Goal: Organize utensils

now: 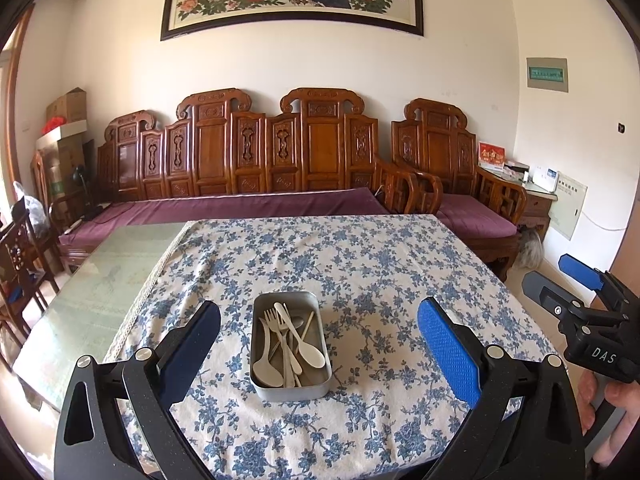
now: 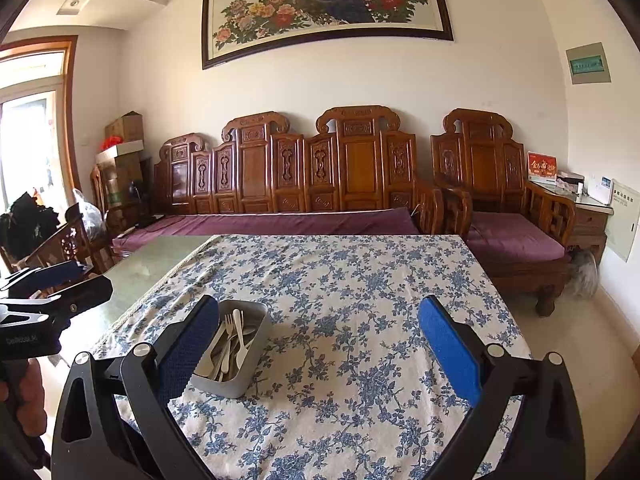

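A metal box (image 1: 291, 346) sits on the flowery tablecloth (image 1: 360, 264), and the white spoons and forks (image 1: 290, 340) lie piled inside it. The left claw (image 1: 318, 344) is wide apart with nothing in it, up above the box. The right claw (image 2: 318, 346) is wide apart too, with the box just by its left finger.

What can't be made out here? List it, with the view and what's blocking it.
- Utensil count in the metal tin: left wrist view, the pale pieces overlap.
- Near-left part of the tin: right wrist view, hidden behind a finger of the right tongs.
- Table's near edge: both views, covered by the tongs' frames.
- Left tongs grip nothing; jaws spread wide.
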Demonstrator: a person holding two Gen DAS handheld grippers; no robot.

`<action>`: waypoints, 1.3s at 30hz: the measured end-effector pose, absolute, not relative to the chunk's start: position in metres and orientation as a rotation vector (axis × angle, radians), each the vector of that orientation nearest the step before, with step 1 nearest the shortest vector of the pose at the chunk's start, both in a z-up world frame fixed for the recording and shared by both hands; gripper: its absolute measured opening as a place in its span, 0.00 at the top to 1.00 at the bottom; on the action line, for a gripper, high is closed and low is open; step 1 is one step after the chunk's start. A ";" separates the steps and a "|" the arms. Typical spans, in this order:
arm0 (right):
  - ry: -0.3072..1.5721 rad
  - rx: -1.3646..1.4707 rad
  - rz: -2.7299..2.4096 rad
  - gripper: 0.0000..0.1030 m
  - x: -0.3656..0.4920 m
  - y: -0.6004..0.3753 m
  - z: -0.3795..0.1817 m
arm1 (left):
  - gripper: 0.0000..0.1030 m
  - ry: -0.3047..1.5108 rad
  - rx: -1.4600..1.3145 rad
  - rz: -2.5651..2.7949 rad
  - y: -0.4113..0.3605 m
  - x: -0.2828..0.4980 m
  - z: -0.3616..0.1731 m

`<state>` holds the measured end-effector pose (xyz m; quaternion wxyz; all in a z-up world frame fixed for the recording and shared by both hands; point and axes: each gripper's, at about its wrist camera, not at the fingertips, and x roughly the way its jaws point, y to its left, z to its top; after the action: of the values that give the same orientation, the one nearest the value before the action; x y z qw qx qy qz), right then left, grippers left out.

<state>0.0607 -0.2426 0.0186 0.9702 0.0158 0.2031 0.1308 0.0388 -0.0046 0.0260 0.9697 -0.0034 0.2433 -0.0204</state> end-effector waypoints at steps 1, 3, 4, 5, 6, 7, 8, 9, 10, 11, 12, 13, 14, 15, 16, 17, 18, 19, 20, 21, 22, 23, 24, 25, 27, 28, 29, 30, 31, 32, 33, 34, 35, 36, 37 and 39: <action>0.409 0.032 0.263 0.02 0.061 -0.242 0.019 | 0.08 0.492 -0.008 -0.042 -0.004 0.039 0.026; 0.409 0.033 0.264 0.02 0.061 -0.243 0.019 | 0.08 0.489 -0.009 -0.042 -0.004 0.038 0.026; 0.409 0.033 0.264 0.02 0.061 -0.243 0.019 | 0.08 0.491 -0.006 -0.043 -0.004 0.039 0.026; 0.409 0.033 0.264 0.02 0.061 -0.242 0.018 | 0.08 0.492 -0.007 -0.044 -0.004 0.039 0.026; 0.410 0.033 0.264 0.02 0.061 -0.242 0.018 | 0.08 0.492 -0.006 -0.044 -0.004 0.039 0.026; 0.410 0.035 0.264 0.02 0.061 -0.242 0.018 | 0.08 0.491 -0.006 -0.044 -0.004 0.038 0.026; 0.410 0.034 0.264 0.02 0.061 -0.242 0.018 | 0.08 0.491 -0.006 -0.044 -0.005 0.038 0.026; 0.410 0.033 0.263 0.02 0.061 -0.242 0.018 | 0.08 0.491 -0.007 -0.043 -0.004 0.038 0.026; 0.410 0.033 0.264 0.02 0.061 -0.242 0.018 | 0.08 0.491 -0.007 -0.043 -0.005 0.038 0.026; 0.409 0.034 0.265 0.02 0.061 -0.242 0.018 | 0.08 0.491 -0.008 -0.044 -0.004 0.038 0.026; 0.410 0.033 0.264 0.02 0.061 -0.242 0.018 | 0.08 0.490 -0.007 -0.044 -0.004 0.038 0.026; 0.409 0.033 0.264 0.02 0.061 -0.242 0.018 | 0.08 0.491 -0.007 -0.043 -0.004 0.038 0.026; 0.409 0.034 0.265 0.02 0.061 -0.242 0.018 | 0.08 0.490 -0.007 -0.043 -0.004 0.038 0.026; 0.409 0.034 0.265 0.02 0.062 -0.241 0.018 | 0.08 0.490 -0.007 -0.044 -0.004 0.038 0.026; 0.409 0.034 0.264 0.02 0.062 -0.241 0.018 | 0.08 0.490 -0.007 -0.044 -0.004 0.038 0.026; 0.409 0.034 0.264 0.02 0.062 -0.241 0.018 | 0.08 0.490 -0.007 -0.045 -0.004 0.038 0.025; 0.409 0.033 0.264 0.02 0.062 -0.241 0.017 | 0.08 0.489 -0.007 -0.045 -0.004 0.038 0.025; 0.409 0.034 0.264 0.02 0.062 -0.241 0.017 | 0.08 0.489 -0.006 -0.044 -0.004 0.038 0.025; 0.409 0.034 0.264 0.02 0.062 -0.241 0.017 | 0.08 0.488 -0.006 -0.044 -0.005 0.038 0.025; 0.409 0.035 0.264 0.02 0.062 -0.241 0.017 | 0.08 0.488 -0.007 -0.044 -0.005 0.038 0.025; 0.408 0.034 0.264 0.02 0.062 -0.241 0.016 | 0.08 0.489 -0.008 -0.043 -0.005 0.038 0.025; 0.408 0.034 0.263 0.02 0.062 -0.241 0.017 | 0.08 0.490 -0.008 -0.042 -0.005 0.038 0.025; 0.409 0.035 0.262 0.02 0.062 -0.241 0.017 | 0.08 0.489 -0.006 -0.044 -0.005 0.038 0.025; 0.409 0.035 0.263 0.02 0.062 -0.241 0.017 | 0.08 0.490 -0.005 -0.043 -0.005 0.038 0.025; 0.410 0.034 0.262 0.02 0.063 -0.241 0.016 | 0.08 0.490 -0.006 -0.042 -0.005 0.038 0.025; 0.409 0.034 0.262 0.02 0.062 -0.240 0.016 | 0.08 0.491 -0.006 -0.042 -0.005 0.038 0.025; 0.410 0.034 0.262 0.02 0.062 -0.240 0.015 | 0.08 0.490 -0.006 -0.042 -0.005 0.038 0.025; 0.409 0.034 0.262 0.02 0.062 -0.241 0.016 | 0.08 0.489 -0.006 -0.041 -0.005 0.037 0.025; 0.409 0.035 0.262 0.02 0.062 -0.240 0.015 | 0.08 0.490 -0.006 -0.042 -0.005 0.038 0.025; 0.410 0.036 0.261 0.02 0.062 -0.241 0.015 | 0.08 0.490 -0.005 -0.042 -0.005 0.038 0.025; 0.409 0.036 0.261 0.02 0.062 -0.240 0.015 | 0.08 0.490 -0.003 -0.041 -0.005 0.038 0.025; 0.409 0.035 0.260 0.02 0.062 -0.240 0.015 | 0.08 0.490 -0.003 -0.041 -0.005 0.038 0.025; 0.409 0.035 0.260 0.02 0.062 -0.240 0.015 | 0.08 0.490 -0.004 -0.041 -0.006 0.038 0.025; 0.409 0.035 0.260 0.02 0.062 -0.240 0.015 | 0.08 0.491 -0.004 -0.042 -0.006 0.038 0.025; 0.409 0.036 0.259 0.02 0.062 -0.240 0.014 | 0.08 0.490 -0.004 -0.041 -0.006 0.038 0.025; 0.409 0.035 0.259 0.02 0.062 -0.240 0.015 | 0.08 0.491 -0.004 -0.041 -0.006 0.038 0.025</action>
<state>0.0618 -0.2402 0.0145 0.9707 0.0174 0.2024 0.1284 0.0379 -0.0056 0.0251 0.9699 -0.0019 0.2428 -0.0203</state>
